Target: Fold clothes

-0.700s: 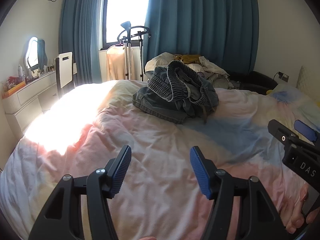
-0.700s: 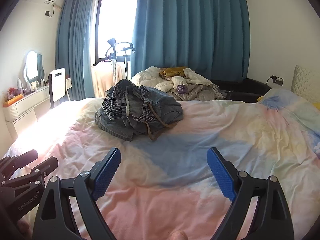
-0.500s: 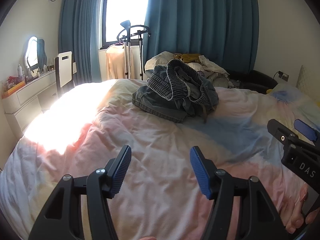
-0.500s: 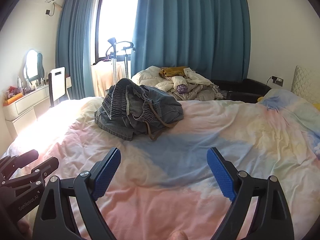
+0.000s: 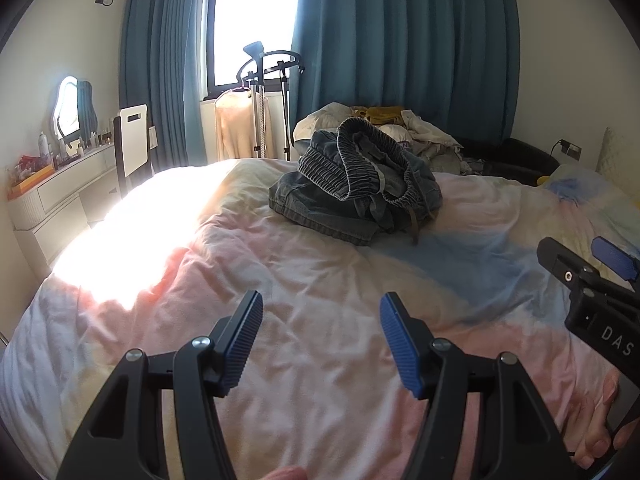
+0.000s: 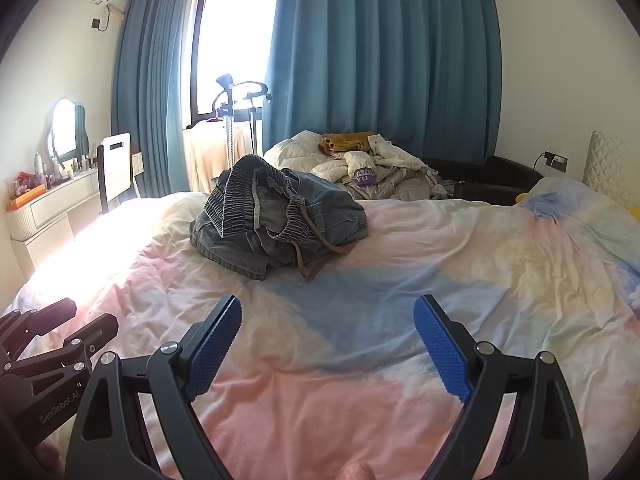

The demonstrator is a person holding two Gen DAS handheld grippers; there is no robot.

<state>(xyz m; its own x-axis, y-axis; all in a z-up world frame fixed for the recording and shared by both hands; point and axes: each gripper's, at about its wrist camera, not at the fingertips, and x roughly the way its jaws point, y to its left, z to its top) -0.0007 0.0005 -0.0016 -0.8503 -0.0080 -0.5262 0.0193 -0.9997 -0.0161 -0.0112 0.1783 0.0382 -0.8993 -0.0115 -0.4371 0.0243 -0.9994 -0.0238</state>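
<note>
**Denim garment lying unfolded on the bed**

The left gripper [image 5: 321, 332] and right gripper [image 6: 328, 336] are being held spread wide, nothing between their blue pads, above the pastel bedspread [image 6: 400, 380]. The crumpled denim garment [image 6: 276, 220] is lying ahead of both, well apart, near the bed's far edge.

Jeans [image 5: 352, 192] on bed [image 5: 280, 280], laundry [image 6: 372, 172] behind
</note>
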